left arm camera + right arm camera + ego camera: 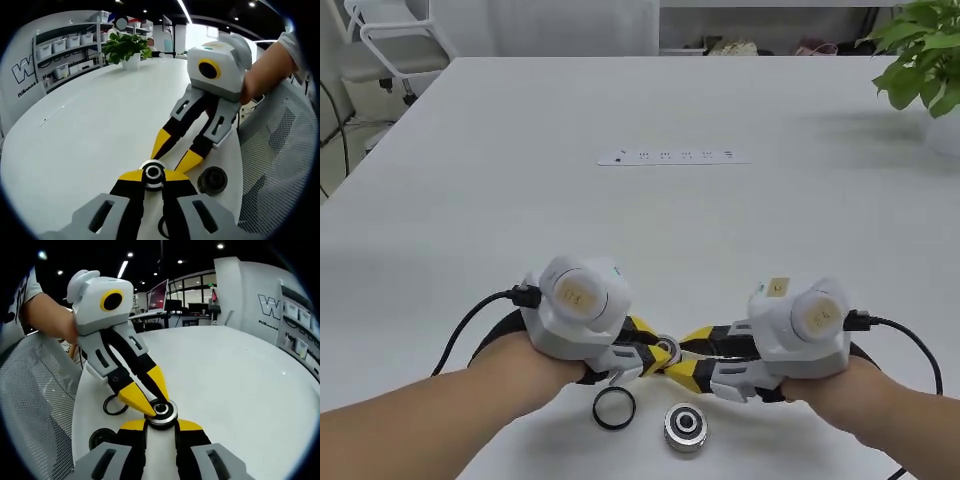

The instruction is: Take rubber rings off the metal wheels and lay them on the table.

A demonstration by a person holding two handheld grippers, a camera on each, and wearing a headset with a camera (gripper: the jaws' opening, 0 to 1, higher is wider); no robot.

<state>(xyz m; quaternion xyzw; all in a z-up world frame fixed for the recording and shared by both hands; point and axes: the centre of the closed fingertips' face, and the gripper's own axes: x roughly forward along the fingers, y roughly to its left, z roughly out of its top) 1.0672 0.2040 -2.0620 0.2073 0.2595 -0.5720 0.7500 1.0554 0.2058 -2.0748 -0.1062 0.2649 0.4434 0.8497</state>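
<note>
Left tool (153, 177): my yellow-tipped jaws are closed on a metal wheel (153, 171), with one tip against each side of it. The grip is at the near edge of the white surface (720, 220).

Right tool (162, 424): it meets the left tool head-on, tip to tip, at the same wheel. Its jaws stand a little apart and the wheel sits at their tips. In the left gripper view one tip touches the wheel's edge and the other lies just beside it. Whether they pinch the wheel I cannot tell.

The held wheel shows its flat face to both gripper views: a dark hub, then a bright metal band. In the right gripper view there is also a dark band round the rim.

Nearer to me than the tools, two items lie on the surface. A loose black rubber ring (595, 407) lies flat on the left tool's side. A second metal wheel (686, 426) lies face up near the ring, to its right and not touching it. Its side looks dark in the left gripper view.

Further out:
- A black cable (470, 325) runs from the left tool across the surface.
- A white power strip (672, 157) lies across the middle of the surface, well apart from the work.
- A potted plant (925, 60) stands at the far right corner.
- A mesh chair back (280, 165) sits close to the near edge.
- Shelving (70, 50) with storage bins lines the wall.
</note>
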